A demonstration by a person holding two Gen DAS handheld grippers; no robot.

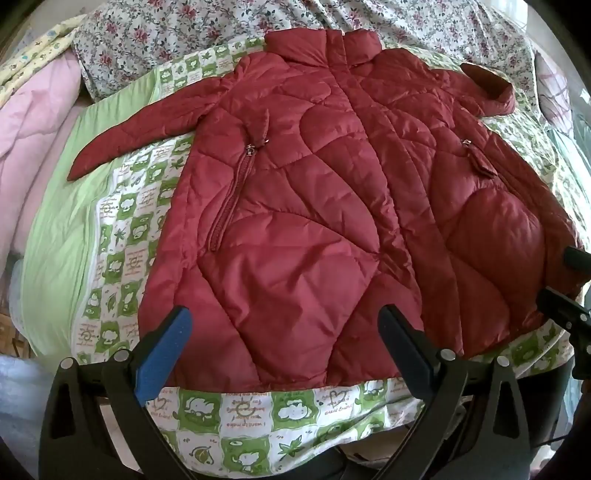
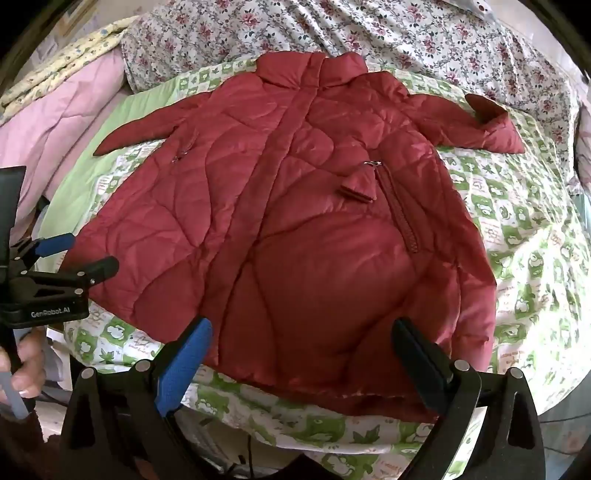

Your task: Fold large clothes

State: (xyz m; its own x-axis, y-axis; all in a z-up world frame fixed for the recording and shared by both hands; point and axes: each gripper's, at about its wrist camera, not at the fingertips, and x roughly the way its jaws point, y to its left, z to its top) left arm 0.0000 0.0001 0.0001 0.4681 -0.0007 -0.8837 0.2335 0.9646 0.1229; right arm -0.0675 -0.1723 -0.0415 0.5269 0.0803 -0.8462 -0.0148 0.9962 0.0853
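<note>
- The left gripper (image 1: 284, 325) is seen with its jaws spread wide apart, nothing between them; one blue pad and one black finger are poised above the hem of the coat at 6 o'clock in the left wrist view.
- The right gripper (image 2: 299, 336) is likewise seen with its jaws wide apart and empty, above the hem at 6 o'clock in its own view.
- One dark red quilted coat (image 1: 317, 192) is laid flat, front up, on the green-and-white patterned quilt (image 1: 122, 221), with the collar toward 12 o'clock and the hem toward 6 o'clock.
- Two sleeves are spread out: one toward 9 o'clock, one toward 2 o'clock with its cuff turned up.
- Two zipped pockets are counted on the coat front, each with a small flap beside it.
- Only in the right wrist view is the left gripper shown from the side, at 8 o'clock, together with a hand (image 2: 26, 365) gripping its handle.
- Only in the left wrist view are the black finger tips of the right gripper caught at 3 o'clock, beside the coat's hem corner.
- One floral sheet (image 1: 192, 33) is seen beyond the collar at 12 o'clock.
- One pink quilt (image 1: 33, 122) is bunched at 9 to 10 o'clock, with a yellow patterned cloth (image 1: 40, 51) above it.
</note>
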